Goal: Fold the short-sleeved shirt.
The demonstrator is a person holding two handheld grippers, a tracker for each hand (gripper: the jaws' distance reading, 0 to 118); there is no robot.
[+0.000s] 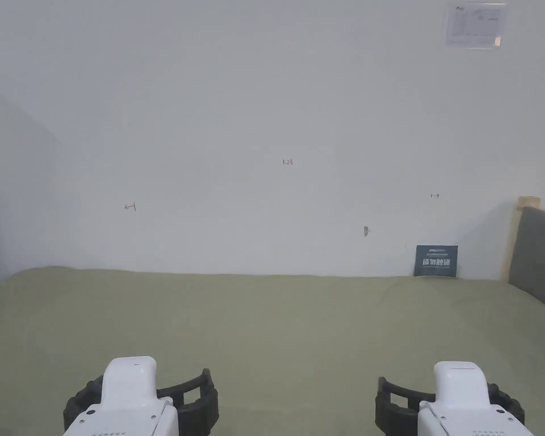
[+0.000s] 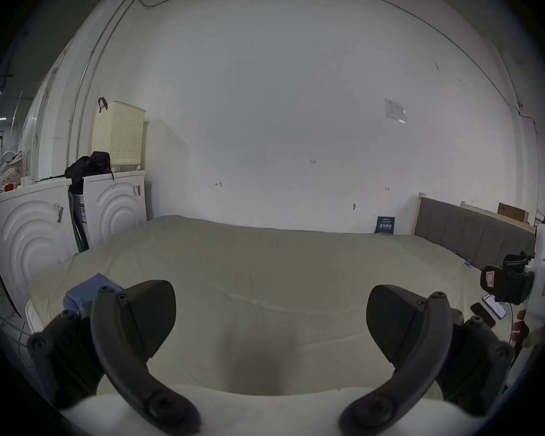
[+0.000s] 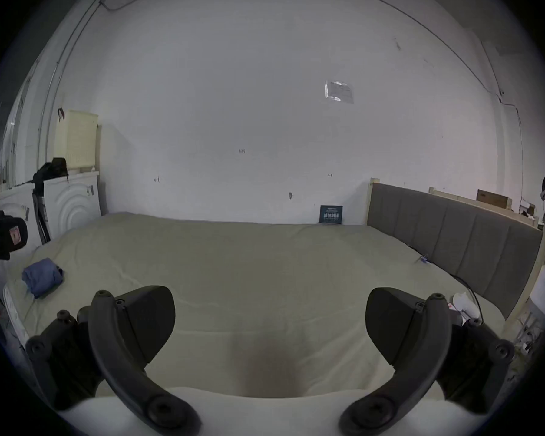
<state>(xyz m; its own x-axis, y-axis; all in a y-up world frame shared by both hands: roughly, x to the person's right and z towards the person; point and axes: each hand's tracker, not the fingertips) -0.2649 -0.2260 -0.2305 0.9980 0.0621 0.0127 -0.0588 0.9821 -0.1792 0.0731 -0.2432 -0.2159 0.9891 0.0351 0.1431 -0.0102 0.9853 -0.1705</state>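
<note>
Now both grippers hang above the near edge of the bed (image 1: 277, 318), well apart. The left gripper (image 2: 269, 326) has its jaws wide and holds nothing; the right gripper (image 3: 269, 325) is the same. A blue folded shirt (image 3: 41, 276) lies near the bed's left edge, beside the left gripper.

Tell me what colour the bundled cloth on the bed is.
Blue; the bundled cloth shows best in the right gripper view.
</note>
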